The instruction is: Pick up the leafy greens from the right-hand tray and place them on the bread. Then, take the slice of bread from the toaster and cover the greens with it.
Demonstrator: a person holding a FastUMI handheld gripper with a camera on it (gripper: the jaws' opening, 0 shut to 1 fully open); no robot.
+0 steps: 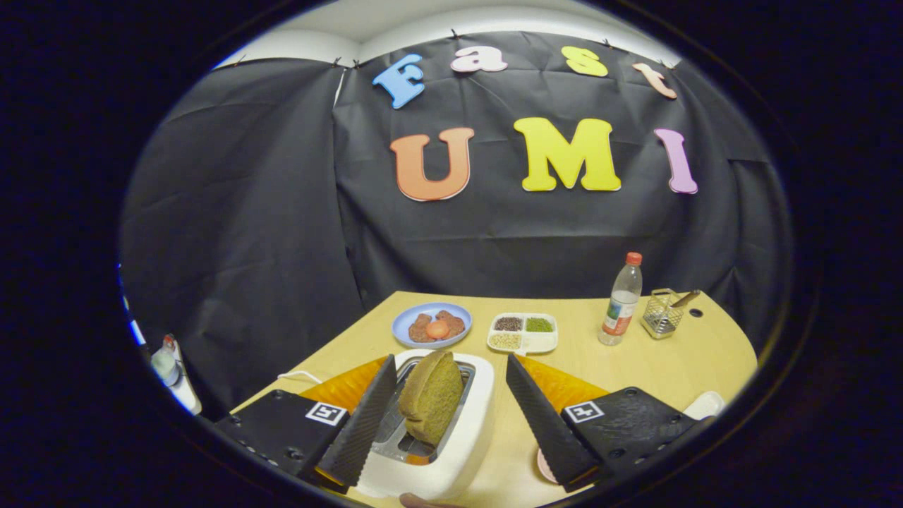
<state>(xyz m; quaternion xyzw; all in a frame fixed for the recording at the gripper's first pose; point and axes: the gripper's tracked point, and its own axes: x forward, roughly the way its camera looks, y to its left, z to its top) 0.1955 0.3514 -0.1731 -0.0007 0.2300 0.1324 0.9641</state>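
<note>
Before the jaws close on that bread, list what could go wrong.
1. The gripper is open, and the left finger sits over the white toaster rim; closing may catch the rim, not the bread slice.
2. The slice stands tilted in the slot; a hard squeeze may crush it or jam it against the slot wall.
3. Lifting could tip the light-looking toaster.

Demo booth: black cloth wall [282, 212], wood table [677, 367].

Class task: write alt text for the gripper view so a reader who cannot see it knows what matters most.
The gripper, jaws open, straddles a white toaster holding an upright slice of brownish bread on a wooden table. Beyond it sit a blue plate of food, a divided tray, a plastic bottle and a wire basket.
</note>
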